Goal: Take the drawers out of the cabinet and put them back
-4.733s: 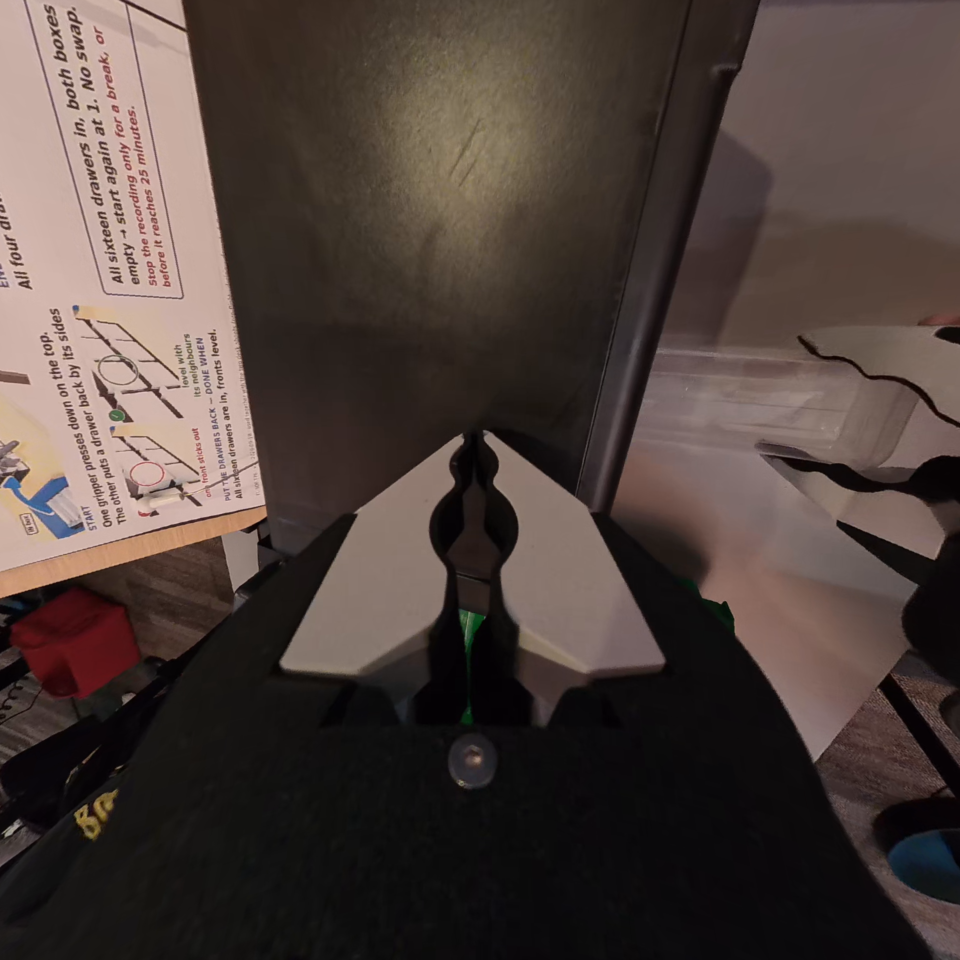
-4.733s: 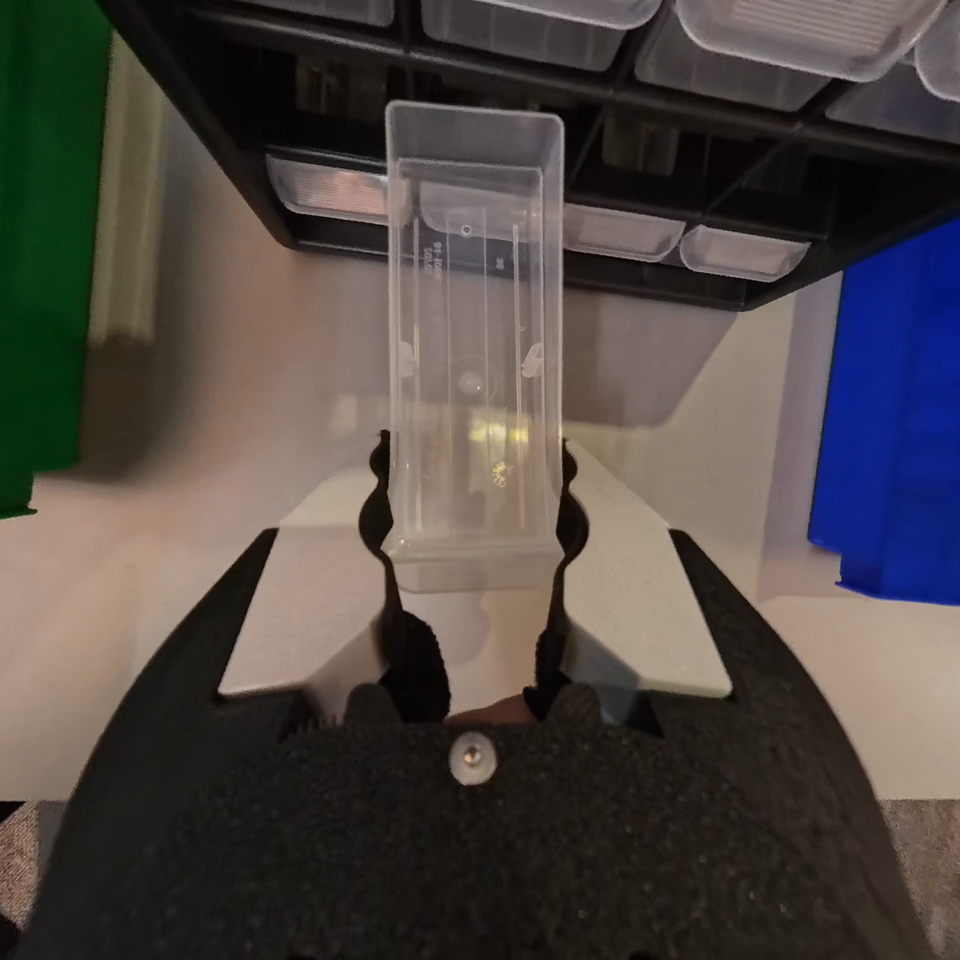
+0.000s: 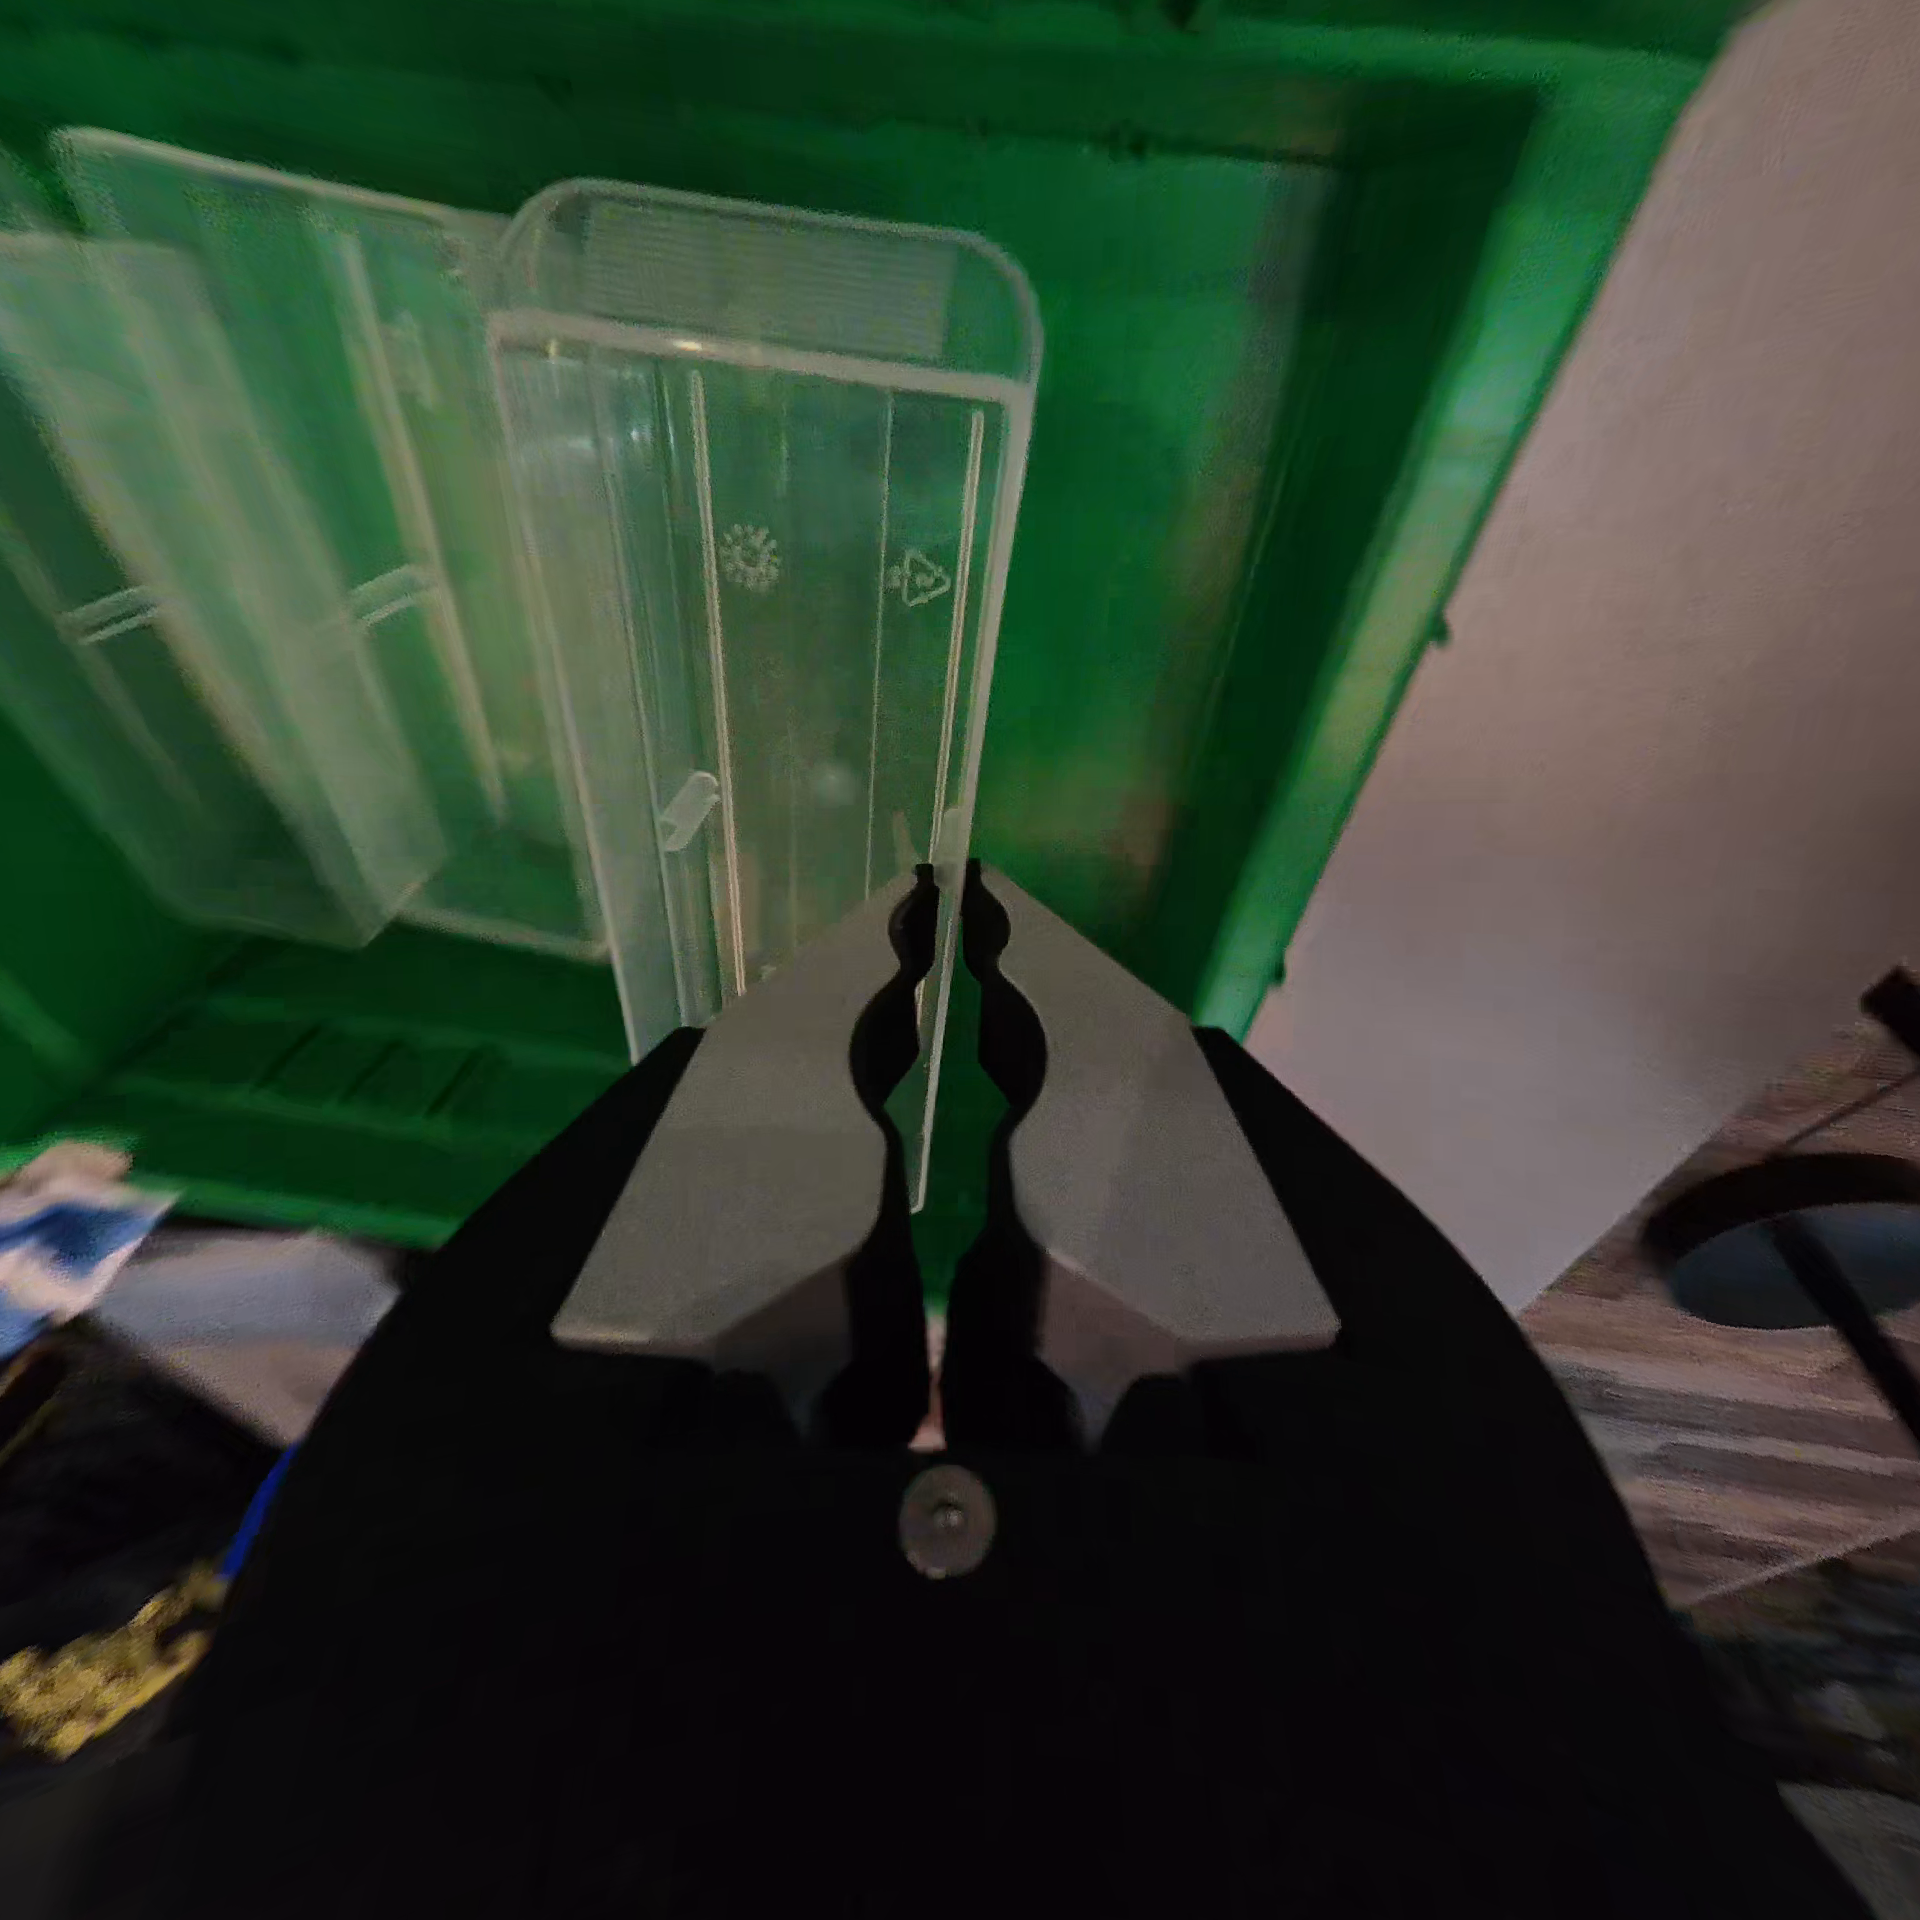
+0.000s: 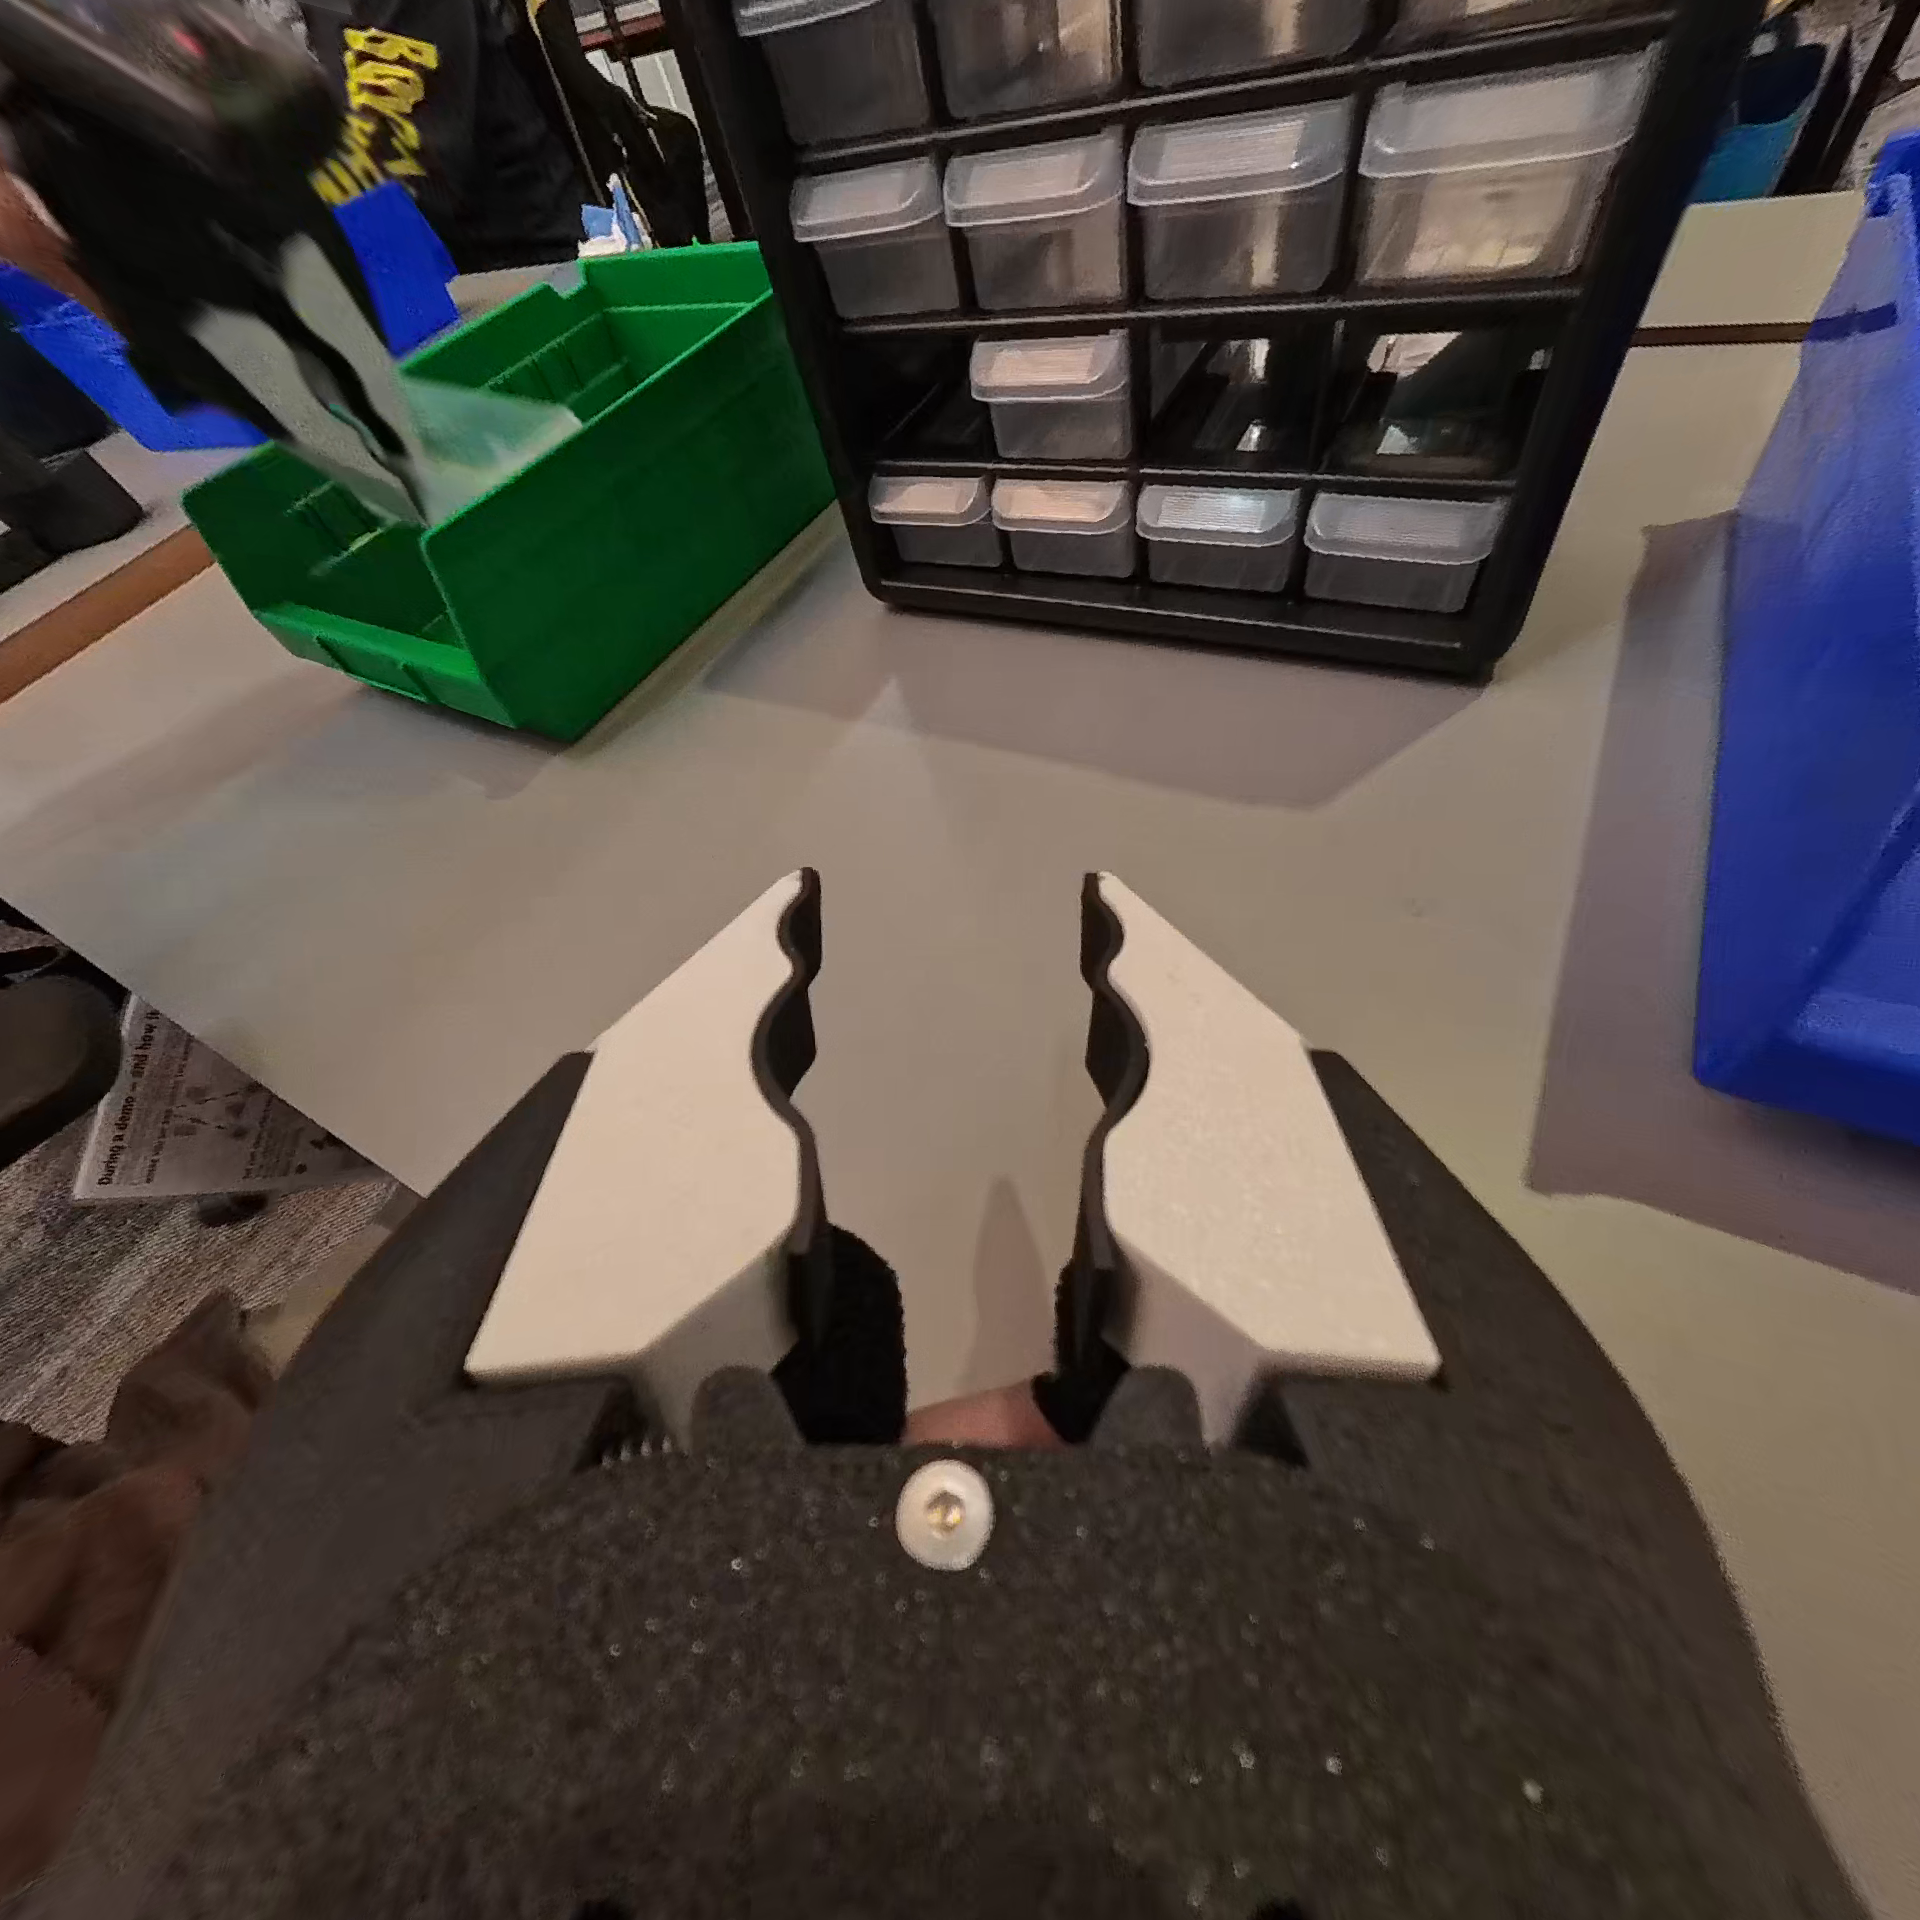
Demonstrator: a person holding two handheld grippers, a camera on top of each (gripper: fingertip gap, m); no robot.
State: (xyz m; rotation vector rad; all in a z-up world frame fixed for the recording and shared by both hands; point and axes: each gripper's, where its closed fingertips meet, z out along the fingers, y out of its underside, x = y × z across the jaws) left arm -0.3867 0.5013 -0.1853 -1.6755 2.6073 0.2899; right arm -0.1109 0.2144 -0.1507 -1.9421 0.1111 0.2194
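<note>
Grey bench [image 4: 935, 790]; left hand-held gripper [image 3: 943, 883] pinches clear drawer [image 3: 810, 623] sidewall over green bin [image 3: 1195, 312], long axis running away from gripper; right hand-held gripper [image 4: 948, 894] spread, empty, facing cabinet [image 4: 1226, 343].

The drawer [image 3: 790, 644] is clear, glossy plastic; the green bin [image 4: 582, 561] smooth, opaque plastic. The right claw [image 4: 951, 904] has matt grey fingers on a rough, grainy black body. The table [image 4: 935, 790] looks smooth and matt.

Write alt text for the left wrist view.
The left gripper, shut, pinches one side wall of a clear plastic drawer over a green bin. More clear drawers lie in the bin to its left, blurred.
</note>
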